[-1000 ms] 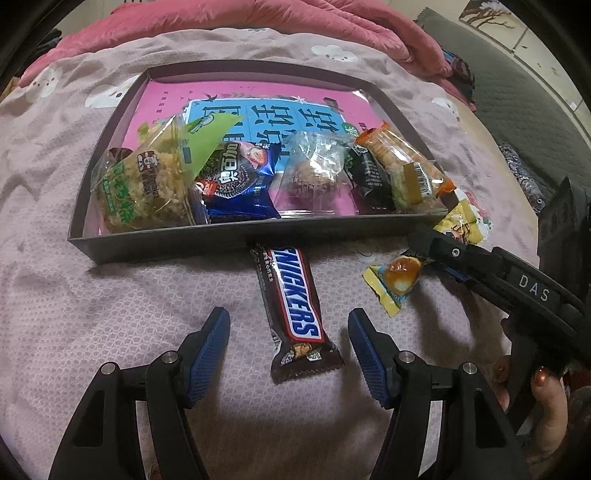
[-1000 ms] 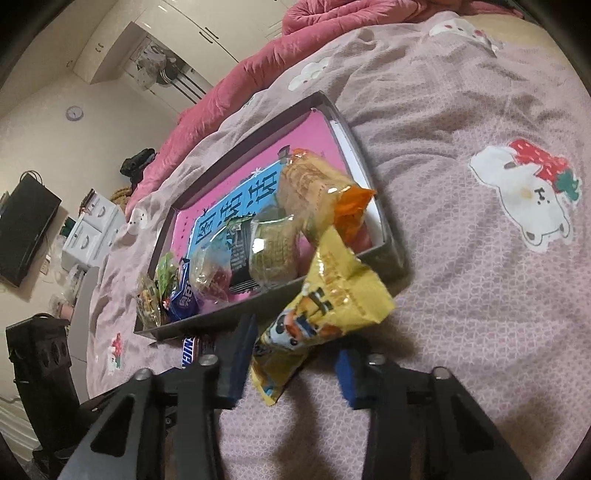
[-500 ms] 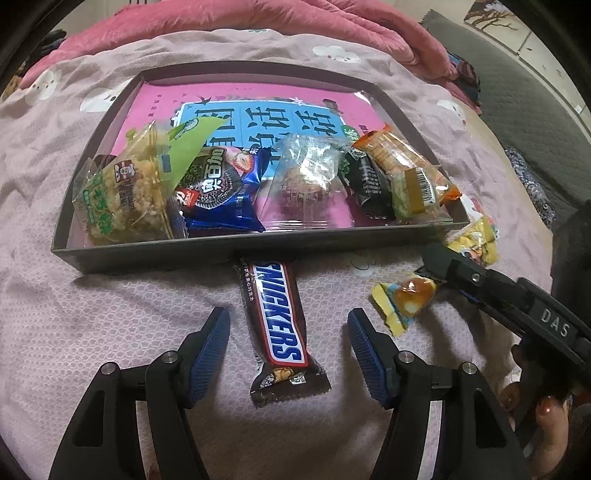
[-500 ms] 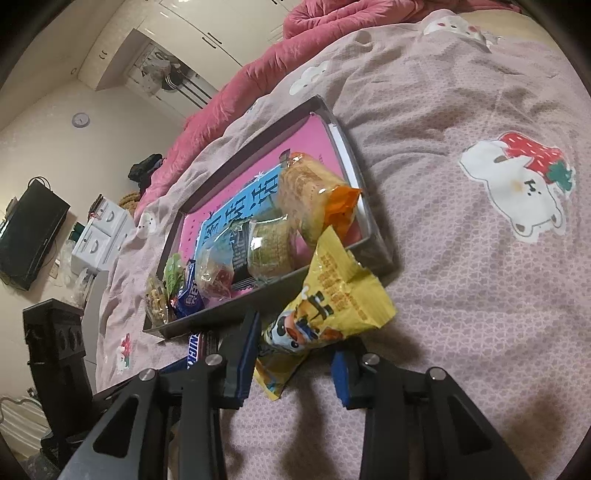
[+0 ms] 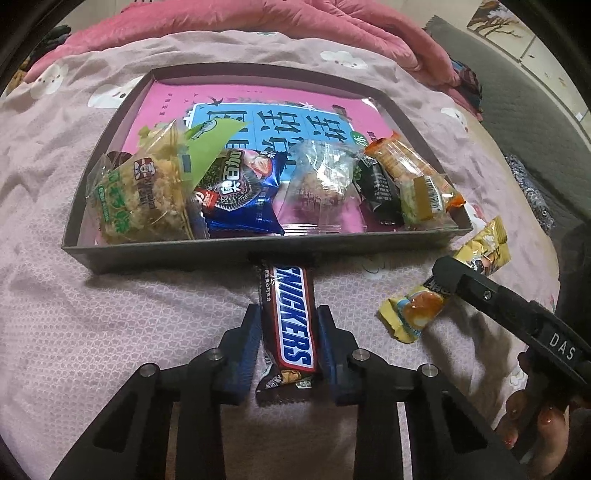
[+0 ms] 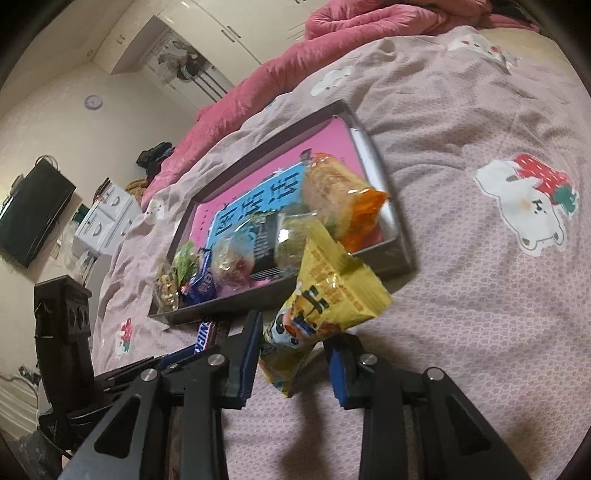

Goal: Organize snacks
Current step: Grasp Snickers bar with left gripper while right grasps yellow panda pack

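A Snickers bar (image 5: 291, 317) lies on the pink bedspread just in front of the dark tray (image 5: 166, 254), its far end touching the tray's near wall. My left gripper (image 5: 288, 325) is shut on the bar's sides. A yellow snack packet (image 6: 325, 295) lies to the right of the bar; it also shows in the left wrist view (image 5: 443, 291). My right gripper (image 6: 295, 339) is closed on the packet's lower part. The tray (image 6: 402, 236) holds several wrapped snacks in a row along its near side.
A pink and blue printed sheet (image 5: 258, 110) lines the tray's floor. A red quilt (image 5: 258, 22) is heaped behind the tray. The right gripper's arm (image 5: 517, 317) reaches in from the right, close to my left gripper.
My left gripper's jaws have closed from wide open onto the Snickers bar. The right gripper has stayed on the yellow packet, which sits slightly farther right.
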Available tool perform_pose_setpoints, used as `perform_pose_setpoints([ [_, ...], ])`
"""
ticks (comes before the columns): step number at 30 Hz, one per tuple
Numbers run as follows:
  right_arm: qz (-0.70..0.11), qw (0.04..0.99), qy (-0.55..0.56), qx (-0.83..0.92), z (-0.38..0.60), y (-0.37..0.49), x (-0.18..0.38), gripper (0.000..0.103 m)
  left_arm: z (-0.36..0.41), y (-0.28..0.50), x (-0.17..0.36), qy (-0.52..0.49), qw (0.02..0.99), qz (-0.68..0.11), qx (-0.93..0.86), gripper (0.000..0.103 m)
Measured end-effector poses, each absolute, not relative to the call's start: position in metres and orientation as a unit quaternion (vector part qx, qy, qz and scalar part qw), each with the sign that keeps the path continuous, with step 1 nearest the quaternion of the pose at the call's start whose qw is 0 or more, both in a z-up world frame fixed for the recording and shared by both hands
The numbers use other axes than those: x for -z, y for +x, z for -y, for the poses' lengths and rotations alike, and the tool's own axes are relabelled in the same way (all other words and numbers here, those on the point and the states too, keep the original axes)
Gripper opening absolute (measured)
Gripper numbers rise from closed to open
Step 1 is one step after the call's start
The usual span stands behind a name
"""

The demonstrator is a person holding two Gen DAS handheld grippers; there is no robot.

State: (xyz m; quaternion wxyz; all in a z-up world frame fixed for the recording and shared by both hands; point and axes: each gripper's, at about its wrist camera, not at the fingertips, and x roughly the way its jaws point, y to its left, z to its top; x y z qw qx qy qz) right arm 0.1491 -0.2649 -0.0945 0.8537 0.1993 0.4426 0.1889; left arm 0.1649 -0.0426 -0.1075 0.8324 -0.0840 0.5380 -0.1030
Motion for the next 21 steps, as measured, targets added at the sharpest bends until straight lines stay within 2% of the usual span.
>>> perform_pose_setpoints([
  [21,-0.429,0.857,0.166,-0.232,0.243,0.141,0.079,0.033,0.034,0.144,0.079,-0.077,0.844,-0.518,0.114,0.029],
])
